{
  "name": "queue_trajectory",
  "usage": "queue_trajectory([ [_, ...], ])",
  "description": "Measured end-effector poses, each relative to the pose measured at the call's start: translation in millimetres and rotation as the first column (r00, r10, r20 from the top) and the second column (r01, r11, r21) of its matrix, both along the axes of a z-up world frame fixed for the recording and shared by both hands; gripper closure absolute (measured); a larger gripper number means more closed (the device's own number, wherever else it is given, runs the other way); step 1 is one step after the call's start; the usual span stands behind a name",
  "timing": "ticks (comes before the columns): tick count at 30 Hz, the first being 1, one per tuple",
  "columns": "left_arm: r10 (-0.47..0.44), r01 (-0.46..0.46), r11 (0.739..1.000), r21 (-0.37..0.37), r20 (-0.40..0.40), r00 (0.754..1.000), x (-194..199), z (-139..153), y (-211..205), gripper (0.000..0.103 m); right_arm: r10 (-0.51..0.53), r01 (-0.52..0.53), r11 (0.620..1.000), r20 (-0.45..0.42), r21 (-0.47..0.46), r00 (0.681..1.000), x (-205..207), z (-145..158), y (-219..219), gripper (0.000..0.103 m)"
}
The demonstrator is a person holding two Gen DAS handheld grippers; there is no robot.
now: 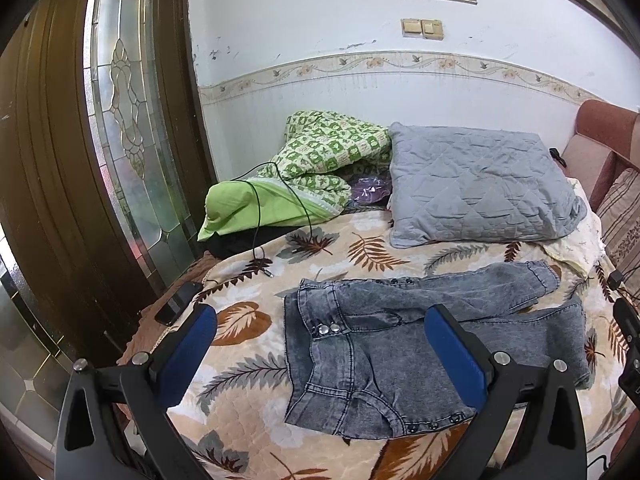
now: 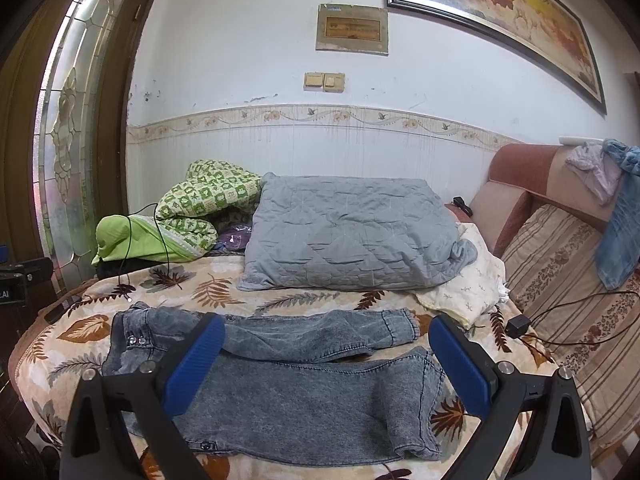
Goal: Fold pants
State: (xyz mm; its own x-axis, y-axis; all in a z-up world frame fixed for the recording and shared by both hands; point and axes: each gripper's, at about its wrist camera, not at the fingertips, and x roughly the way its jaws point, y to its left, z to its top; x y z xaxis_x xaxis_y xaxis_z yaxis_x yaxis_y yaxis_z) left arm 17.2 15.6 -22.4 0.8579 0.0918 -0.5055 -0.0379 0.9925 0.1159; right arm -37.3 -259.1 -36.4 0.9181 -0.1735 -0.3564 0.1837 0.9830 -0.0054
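Grey acid-washed denim pants (image 1: 360,344) lie spread flat on the leaf-patterned bedspread (image 1: 248,360), waistband to the left, legs running right. My left gripper (image 1: 320,320) is open and empty, held above the waistband end. In the right wrist view the pants (image 2: 304,392) show both legs, the far leg slightly apart from the near one. My right gripper (image 2: 326,332) is open and empty, held above the leg end.
A grey quilted pillow (image 2: 352,232) and a green patterned blanket (image 1: 320,160) lie at the back of the bed. A black cable (image 1: 260,216) trails over the bedspread. A charger with cord (image 2: 520,324) lies right. A striped sofa cushion (image 2: 572,280) stands right. A wooden door (image 1: 60,160) stands left.
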Motion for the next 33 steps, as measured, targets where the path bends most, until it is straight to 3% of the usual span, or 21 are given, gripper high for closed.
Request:
queue_trajectory([
  [11,0.047,-0.047,0.999,0.013,-0.037,0.998,18,-16,16,0.000,-0.006,0.006,1.000,-0.028,0.009,1.000,10,-11,-6,0.000],
  [19,0.075,-0.071,0.997,0.030,-0.184,0.980,46,-63,31,0.000,-0.096,0.095,0.995,-0.103,-0.019,0.990,24,-41,-46,0.000],
  [23,0.085,-0.071,0.996,0.060,-0.266,0.960,55,-99,38,0.000,-0.197,0.195,0.980,-0.186,-0.031,0.963,25,-73,-93,0.000],
  [28,0.128,-0.107,0.991,0.083,-0.330,0.935,59,-134,54,0.000,-0.259,0.286,0.957,-0.298,0.049,0.919,11,-115,-164,0.000],
  [33,0.178,-0.156,0.984,0.089,-0.380,0.908,65,-153,71,0.000,-0.193,0.290,0.930,-0.372,0.226,0.908,5,-158,-209,0.009],
])
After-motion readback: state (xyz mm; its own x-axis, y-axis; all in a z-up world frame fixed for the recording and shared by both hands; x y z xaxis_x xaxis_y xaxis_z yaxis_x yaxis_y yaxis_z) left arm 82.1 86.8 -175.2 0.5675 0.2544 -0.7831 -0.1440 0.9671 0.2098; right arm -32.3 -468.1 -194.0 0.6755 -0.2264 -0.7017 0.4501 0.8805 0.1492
